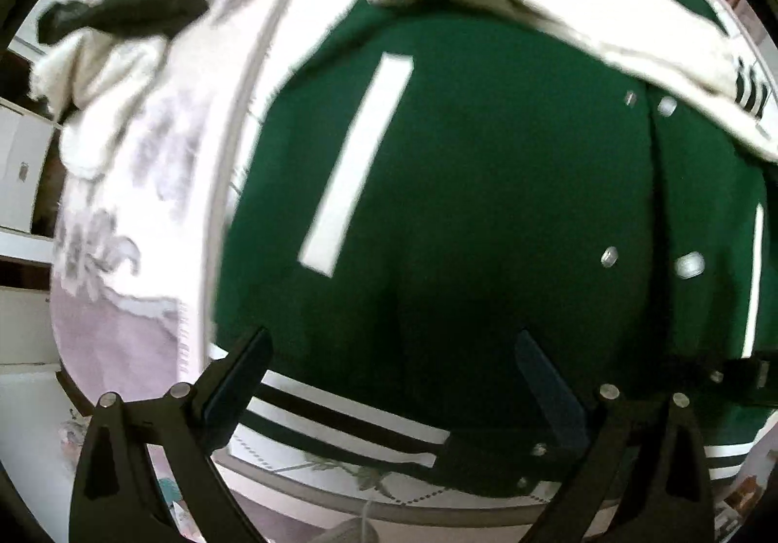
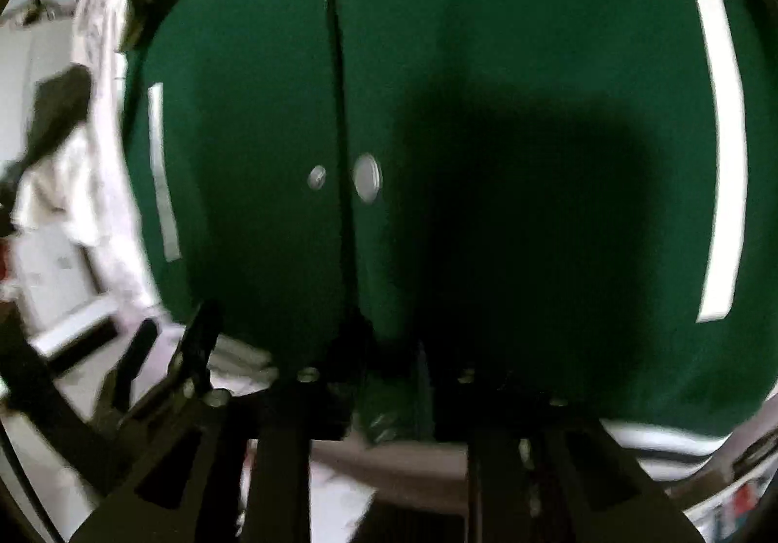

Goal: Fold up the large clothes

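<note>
Jacket [image 1: 462, 202]: green, matte felt-like cloth, laid front-up and flat on the table [image 1: 311, 477]. Its long axis runs away from both cameras. The striped hem [image 1: 340, 421] lies at the near table edge, and the collar end lies far, under a folded cream sleeve [image 1: 608, 37]. The sleeve crosses the upper body at a slant and ends in a dark-and-white striped cuff [image 1: 749, 91].

The placket seam runs along the long axis, flanked by round metal snaps [image 1: 689, 264]. A white rectangular pocket strip [image 1: 357, 164] sits on each front panel, lengthwise. The hem is ribbed, with white and dark bands.

Left gripper [image 1: 389, 377]: jaws spread wide, holding nothing, over the hem. Whether the fingertips touch the cloth cannot be determined.

Right gripper [image 2: 389, 397]: in the right wrist view the fingers [image 2: 287, 436] stand apart at the hem near the placket. The frame is dark and blurred there, so grasp or release cannot be told.

Surroundings: the table carries a pale cover [image 1: 146, 183] with a grey floral print. A cream garment [image 1: 102, 71] and a dark garment [image 1: 131, 8] are heaped at the far left, clear of the jacket. White cabinets [image 1: 19, 164] stand beyond the table.
</note>
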Demonstrator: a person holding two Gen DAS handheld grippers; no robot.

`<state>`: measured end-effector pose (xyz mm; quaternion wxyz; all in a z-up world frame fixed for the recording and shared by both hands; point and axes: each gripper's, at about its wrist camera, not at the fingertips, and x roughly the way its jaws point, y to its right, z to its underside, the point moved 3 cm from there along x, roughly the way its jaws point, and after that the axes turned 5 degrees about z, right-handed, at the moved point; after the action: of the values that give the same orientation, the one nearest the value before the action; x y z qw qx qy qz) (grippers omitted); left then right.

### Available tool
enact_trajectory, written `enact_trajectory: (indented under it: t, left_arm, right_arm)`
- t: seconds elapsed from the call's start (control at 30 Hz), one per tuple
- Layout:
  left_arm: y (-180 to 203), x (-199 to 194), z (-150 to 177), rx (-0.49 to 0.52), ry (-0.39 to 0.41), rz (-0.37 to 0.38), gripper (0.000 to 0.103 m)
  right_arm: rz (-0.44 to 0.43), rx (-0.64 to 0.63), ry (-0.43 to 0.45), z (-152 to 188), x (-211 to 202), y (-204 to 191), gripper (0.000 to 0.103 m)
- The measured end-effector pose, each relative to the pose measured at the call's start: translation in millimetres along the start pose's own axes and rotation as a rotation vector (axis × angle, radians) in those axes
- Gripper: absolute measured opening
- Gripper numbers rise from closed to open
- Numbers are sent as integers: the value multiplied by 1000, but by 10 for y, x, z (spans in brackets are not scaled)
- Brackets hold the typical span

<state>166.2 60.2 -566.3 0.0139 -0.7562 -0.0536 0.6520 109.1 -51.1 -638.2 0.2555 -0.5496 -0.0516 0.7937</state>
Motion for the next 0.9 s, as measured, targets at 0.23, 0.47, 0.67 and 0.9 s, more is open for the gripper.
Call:
enact_trajectory:
  t: [0.23, 0.47, 0.67, 0.9]
  left_arm:
    - [750, -410, -512, 48, 114, -14, 103]
    - [1792, 473, -738, 106, 1, -170, 103]
    - [1752, 614, -730, 19, 16, -204, 103]
    - [1656, 640, -720, -47, 8, -212, 103]
  right_arm:
    - [190, 44, 252, -287, -1435, 1026, 58]
    - [213, 7, 309, -1492, -1909, 1954, 59]
    - [146, -80, 261, -2178, -1644, 2180, 38]
    - [-198, 263, 221, -2140, -1788, 3163, 15]
